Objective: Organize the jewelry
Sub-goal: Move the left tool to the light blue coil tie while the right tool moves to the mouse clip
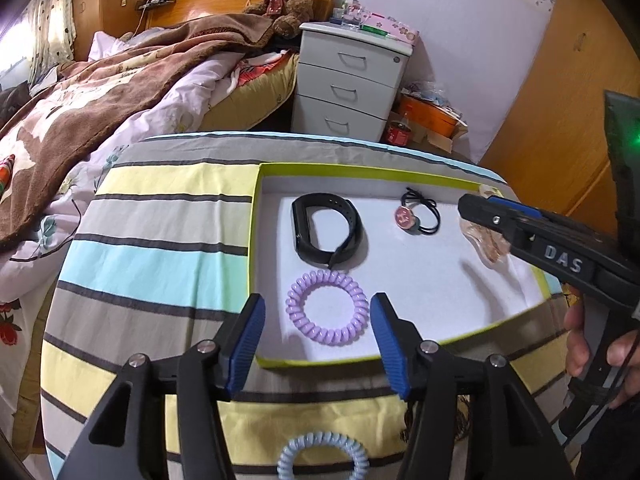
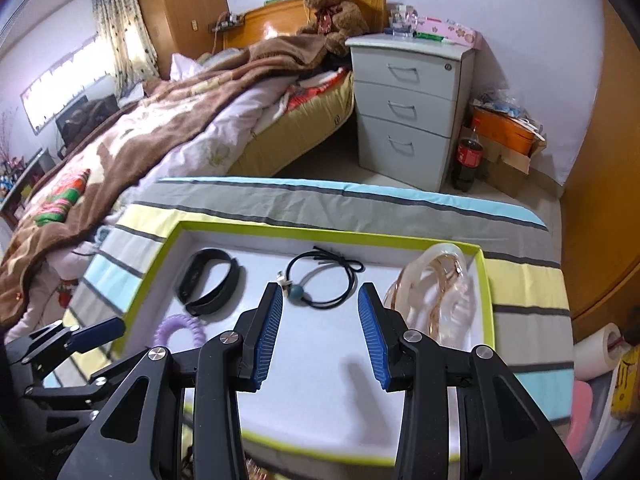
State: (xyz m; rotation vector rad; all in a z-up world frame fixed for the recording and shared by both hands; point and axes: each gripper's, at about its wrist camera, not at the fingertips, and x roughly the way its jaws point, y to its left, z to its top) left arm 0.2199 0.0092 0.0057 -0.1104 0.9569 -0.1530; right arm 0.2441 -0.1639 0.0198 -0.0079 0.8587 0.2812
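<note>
Held both wide open — left hand-held gripper (image 1: 318,338) over the tray's (image 1: 320,361) near rim, right hand-held gripper (image 2: 320,330) above bare floor. Inside lay wristband (image 1: 328,230), purple coil (image 1: 326,307), hair tie (image 2: 320,278), clear claw clip (image 2: 434,296).

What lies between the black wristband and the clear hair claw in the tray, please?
The black hair tie with its pink charm lies between the wristband and claw; both views show it.

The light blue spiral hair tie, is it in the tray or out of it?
Out: the light blue spiral hair tie lies on the striped cloth, outside the tray.
</note>
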